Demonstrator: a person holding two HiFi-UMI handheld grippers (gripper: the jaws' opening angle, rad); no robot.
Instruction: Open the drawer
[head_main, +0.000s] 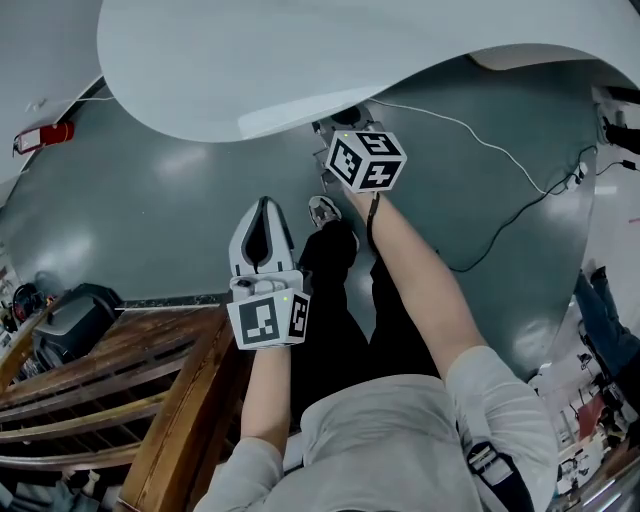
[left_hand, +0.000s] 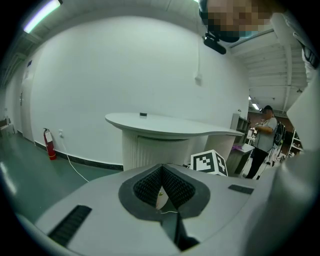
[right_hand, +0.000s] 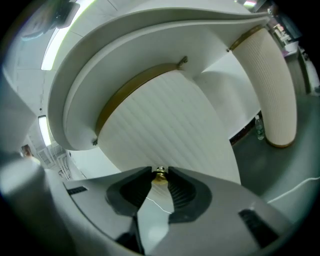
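Pinching the knob (right_hand: 160, 176), lower centre, on the drawer (right_hand: 170, 125) beneath the tabletop (right_hand: 150, 35): my right gripper (right_hand: 160, 171) has its grasp. Left gripper (left_hand: 161, 167) fingers (left_hand: 145, 187) pressed together, idle. Next, probably, a straight pull backward.

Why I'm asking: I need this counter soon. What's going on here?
A person stands at a white curved counter with a gripper in each hand. The right gripper grips a small brass knob on the counter's ribbed front, seemingly the drawer's pull. The left gripper is shut, empty, held back.
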